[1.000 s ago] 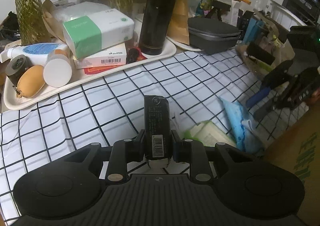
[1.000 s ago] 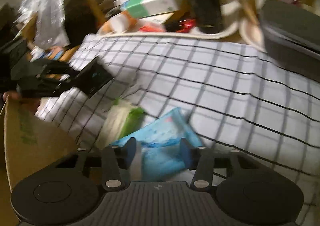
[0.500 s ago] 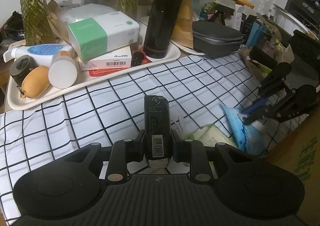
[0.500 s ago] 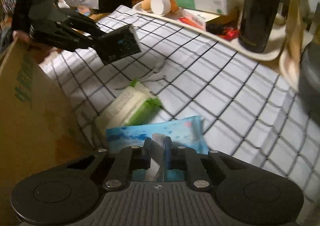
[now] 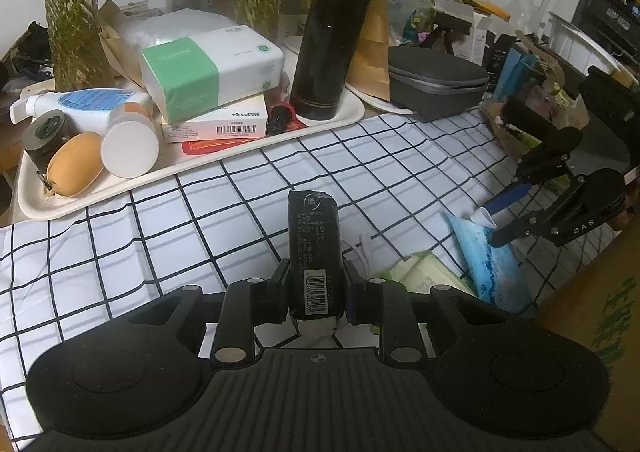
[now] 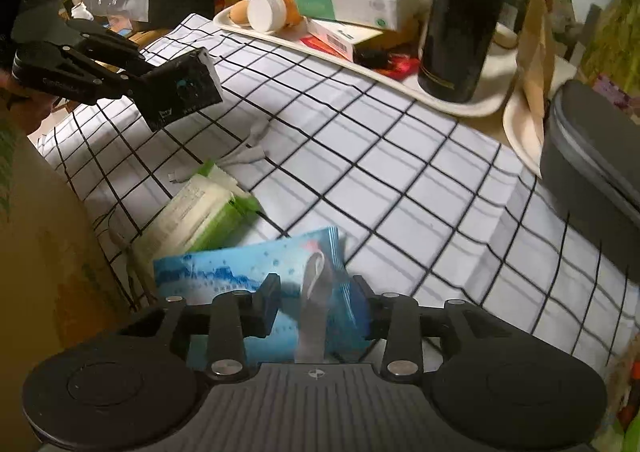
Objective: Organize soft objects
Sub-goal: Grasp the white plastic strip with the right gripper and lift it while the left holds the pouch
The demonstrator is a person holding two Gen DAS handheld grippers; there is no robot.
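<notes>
My left gripper is shut on a black soft pack with a barcode and holds it above the checked cloth; it also shows in the right wrist view. My right gripper has its jaws apart around a blue wet-wipe pack, with the pack's white flap between them. In the left wrist view the right gripper sits at the top of the blue pack. A green and white tissue pack lies beside the blue one, and shows in the left wrist view too.
A cream tray at the back holds a tissue box, a black flask, bottles and jars. A grey case stands to its right. A cardboard box stands at the cloth's edge. A white cable lies on the cloth.
My right gripper, shut on the blue pack's flap half a second ago, has opened wider around it. My left gripper holds the black pack as before, with little movement.
</notes>
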